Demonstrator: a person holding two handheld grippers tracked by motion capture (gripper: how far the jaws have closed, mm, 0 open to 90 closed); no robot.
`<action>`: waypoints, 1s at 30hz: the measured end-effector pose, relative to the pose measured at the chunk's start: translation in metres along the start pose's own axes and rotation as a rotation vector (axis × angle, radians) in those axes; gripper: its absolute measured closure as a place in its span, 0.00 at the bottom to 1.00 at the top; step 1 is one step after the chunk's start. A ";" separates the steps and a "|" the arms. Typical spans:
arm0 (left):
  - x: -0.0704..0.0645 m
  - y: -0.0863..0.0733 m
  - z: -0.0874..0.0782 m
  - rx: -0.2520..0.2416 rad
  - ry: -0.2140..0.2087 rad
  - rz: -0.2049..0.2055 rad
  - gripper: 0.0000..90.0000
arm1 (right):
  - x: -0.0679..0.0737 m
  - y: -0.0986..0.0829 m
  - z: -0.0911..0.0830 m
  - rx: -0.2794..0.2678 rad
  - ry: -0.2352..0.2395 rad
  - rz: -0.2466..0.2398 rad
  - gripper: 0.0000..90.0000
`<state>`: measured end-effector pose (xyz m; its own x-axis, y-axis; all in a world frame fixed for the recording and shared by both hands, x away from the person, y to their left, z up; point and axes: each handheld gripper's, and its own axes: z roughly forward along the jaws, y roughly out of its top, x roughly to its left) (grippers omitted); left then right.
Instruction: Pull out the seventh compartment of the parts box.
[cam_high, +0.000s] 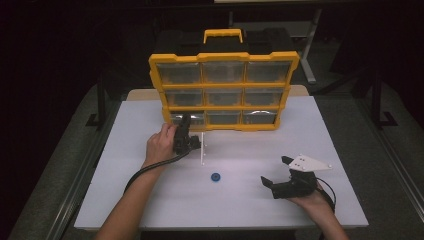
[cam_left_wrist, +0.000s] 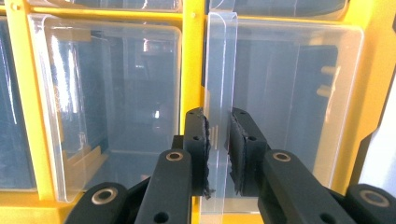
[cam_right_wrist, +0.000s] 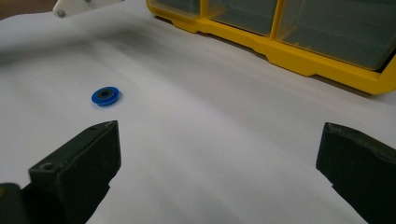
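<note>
A yellow-framed organizer (cam_high: 224, 90) with clear drawers (cam_left_wrist: 219, 116) stands beyond the black left gripper (cam_left_wrist: 217, 140), and a blue disc (cam_right_wrist: 105, 95) with a black centre lies on the white table (cam_right_wrist: 224, 140) ahead of the black right gripper (cam_right_wrist: 219, 158).

The yellow organizer (cam_high: 224, 90) stands upright across the far half of the white table (cam_high: 150, 200), walling off everything behind it. Right at its foot, a clear drawer (cam_high: 202, 147) juts out toward the near edge, and the left gripper (cam_high: 192, 144) sits on its front lip, jaws either side of the thin plastic, crowding that lower-left corner. Open table left of the person's left hand (cam_high: 161, 145). In the middle, a small blue disc (cam_high: 215, 177) lies alone, room all around it. The right gripper (cam_high: 277, 172) hovers near the front right, jaws wide; between it and the organizer looks like bare table, though shadow dims that stretch.
</note>
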<state>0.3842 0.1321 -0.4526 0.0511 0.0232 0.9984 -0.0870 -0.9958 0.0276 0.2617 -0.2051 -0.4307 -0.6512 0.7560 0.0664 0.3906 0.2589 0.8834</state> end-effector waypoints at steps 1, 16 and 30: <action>0.000 0.000 0.000 -0.003 0.003 0.007 0.87 | 0.000 0.000 0.000 -0.001 -0.001 0.000 0.00; -0.001 -0.001 -0.008 -0.009 0.002 0.008 0.87 | 0.000 0.000 0.000 0.000 -0.001 -0.005 0.00; 0.002 0.000 -0.014 0.003 -0.015 0.015 0.87 | -0.001 0.000 0.000 -0.001 -0.001 -0.001 0.00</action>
<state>0.3708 0.1337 -0.4498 0.0647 0.0067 0.9979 -0.0844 -0.9964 0.0121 0.2618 -0.2059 -0.4306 -0.6507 0.7565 0.0653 0.3892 0.2585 0.8841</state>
